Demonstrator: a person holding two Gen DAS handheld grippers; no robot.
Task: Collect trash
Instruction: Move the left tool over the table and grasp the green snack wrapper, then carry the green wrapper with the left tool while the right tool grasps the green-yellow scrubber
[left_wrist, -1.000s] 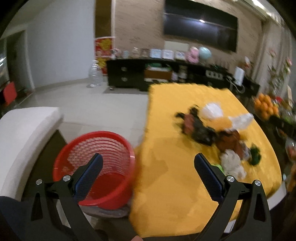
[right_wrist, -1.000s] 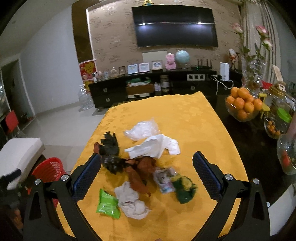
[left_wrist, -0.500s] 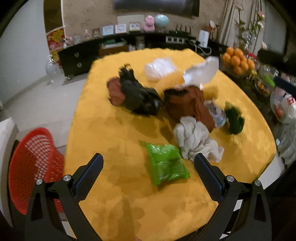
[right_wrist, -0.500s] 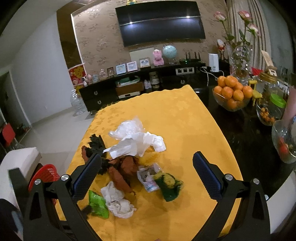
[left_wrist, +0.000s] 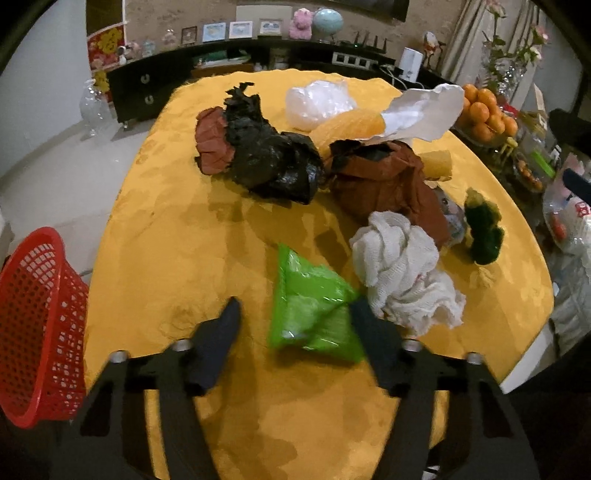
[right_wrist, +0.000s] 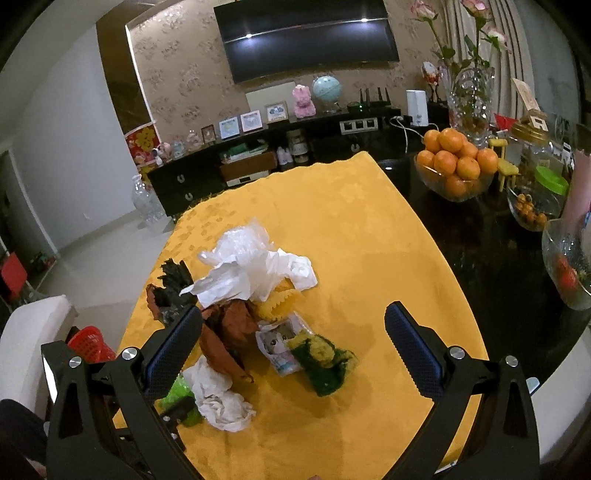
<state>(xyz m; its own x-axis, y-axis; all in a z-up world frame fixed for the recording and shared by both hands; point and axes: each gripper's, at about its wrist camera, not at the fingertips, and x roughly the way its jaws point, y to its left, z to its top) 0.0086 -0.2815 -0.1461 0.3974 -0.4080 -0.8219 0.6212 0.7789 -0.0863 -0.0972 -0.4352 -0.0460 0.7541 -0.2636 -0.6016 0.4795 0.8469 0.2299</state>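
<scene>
Closing left gripper (left_wrist: 295, 314) jaws around green wrapper (left_wrist: 312, 314) at lower centre, right finger touching it, left finger apart. Holding right gripper (right_wrist: 293, 341) jaws wide apart over trash pile (right_wrist: 251, 295). Sitting at lower left: red basket (left_wrist: 37, 325).

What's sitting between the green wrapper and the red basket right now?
Only bare yellow tablecloth, as the left wrist view shows. The green wrapper sits between the left gripper's fingers; the red basket stands off the table's edge.
</scene>
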